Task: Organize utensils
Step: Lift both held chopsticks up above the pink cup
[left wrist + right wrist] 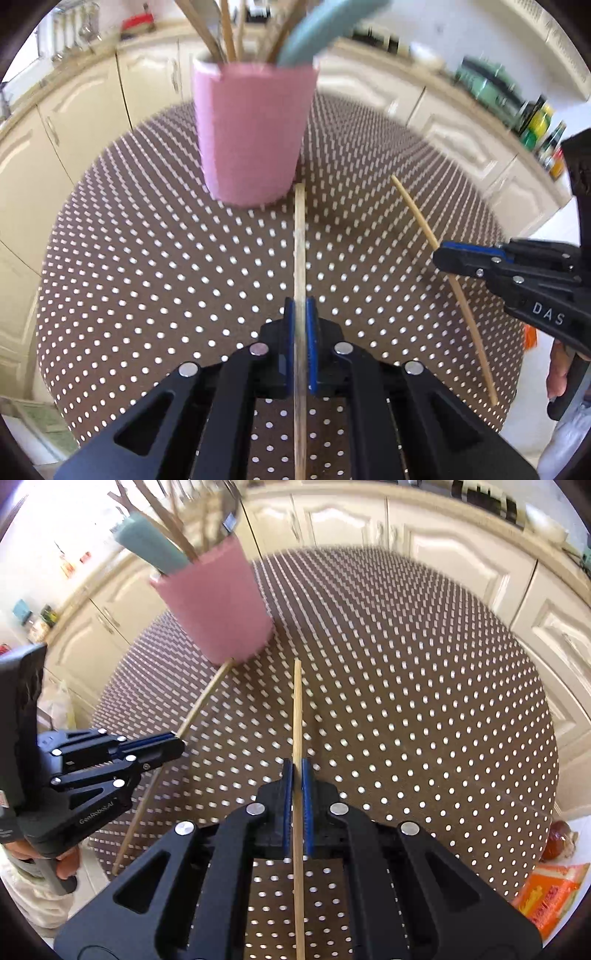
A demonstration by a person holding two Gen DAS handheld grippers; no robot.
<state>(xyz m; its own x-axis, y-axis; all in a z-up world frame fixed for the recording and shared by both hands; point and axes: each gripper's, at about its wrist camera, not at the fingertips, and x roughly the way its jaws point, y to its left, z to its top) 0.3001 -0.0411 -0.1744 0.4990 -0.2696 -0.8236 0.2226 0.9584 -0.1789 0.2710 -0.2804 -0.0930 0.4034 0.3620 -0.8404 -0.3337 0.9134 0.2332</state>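
Note:
A pink cup stands on the round dotted table and holds several wooden utensils and a teal-handled one. My left gripper is shut on a wooden chopstick that points toward the cup's base. My right gripper is shut on a second wooden chopstick, held above the table to the right of the cup. In the left wrist view the right gripper shows at the right with its chopstick. In the right wrist view the left gripper shows at the left with its chopstick.
Cream kitchen cabinets curve around behind the table. Bottles and jars stand on the counter at the right. An orange packet and a brown round object lie beyond the table's right edge.

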